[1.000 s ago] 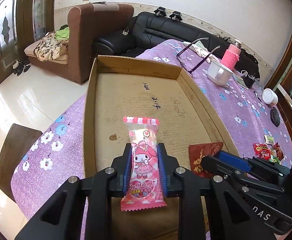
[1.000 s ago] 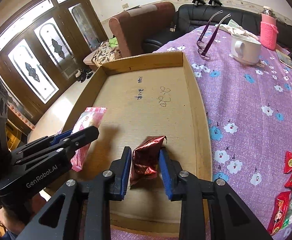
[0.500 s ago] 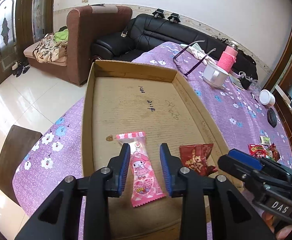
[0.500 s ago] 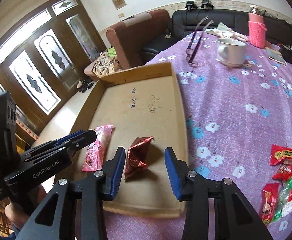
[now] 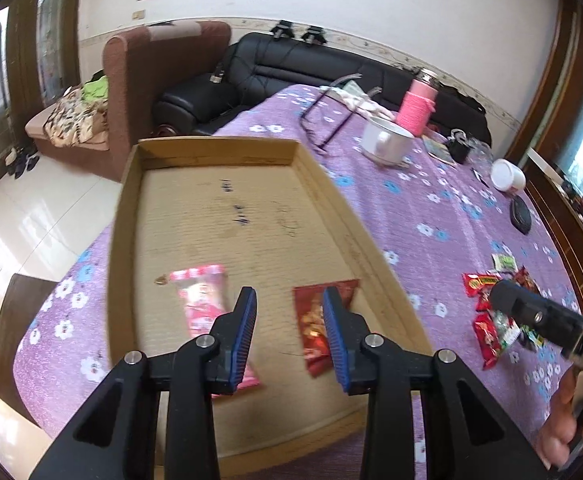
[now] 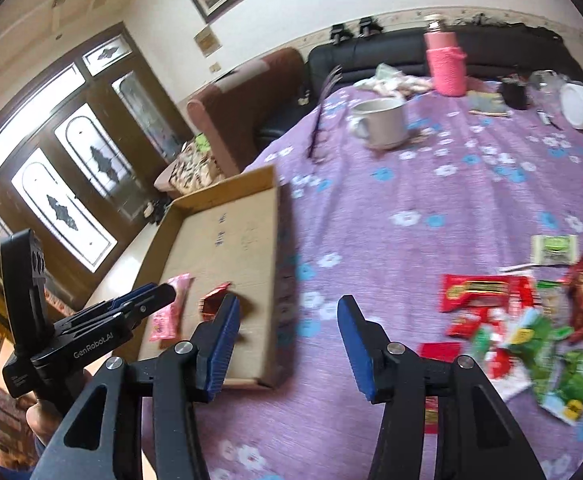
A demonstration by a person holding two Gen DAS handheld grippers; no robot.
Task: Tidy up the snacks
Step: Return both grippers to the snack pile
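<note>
A shallow cardboard tray (image 5: 123,216) (image 6: 227,256) lies on the purple flowered tablecloth. Inside it, near the front, a pink cartoon snack packet (image 5: 199,304) (image 6: 171,308) and a dark red foil packet (image 5: 311,320) (image 6: 213,302) lie flat, side by side. My left gripper (image 5: 288,294) (image 6: 163,294) hovers over the gap between them, jaws opening with nothing between. My right gripper (image 6: 288,302) (image 5: 499,292) hangs over the tray's right wall and the cloth, jaws opening and empty. A pile of loose snack packets (image 6: 511,320) (image 5: 491,312) lies to its right.
A white mug (image 6: 379,122) (image 5: 385,142), a pink bottle (image 6: 445,64), folded glasses (image 5: 323,120), a white jar (image 5: 507,174) and a black disc (image 5: 520,216) stand farther back on the table. A dark chair (image 5: 15,320) sits off the left edge.
Both grippers let go of their packets, which now lie in the tray. Both pulled back and widened; the right one swung rightward off the tray toward the snack pile.
</note>
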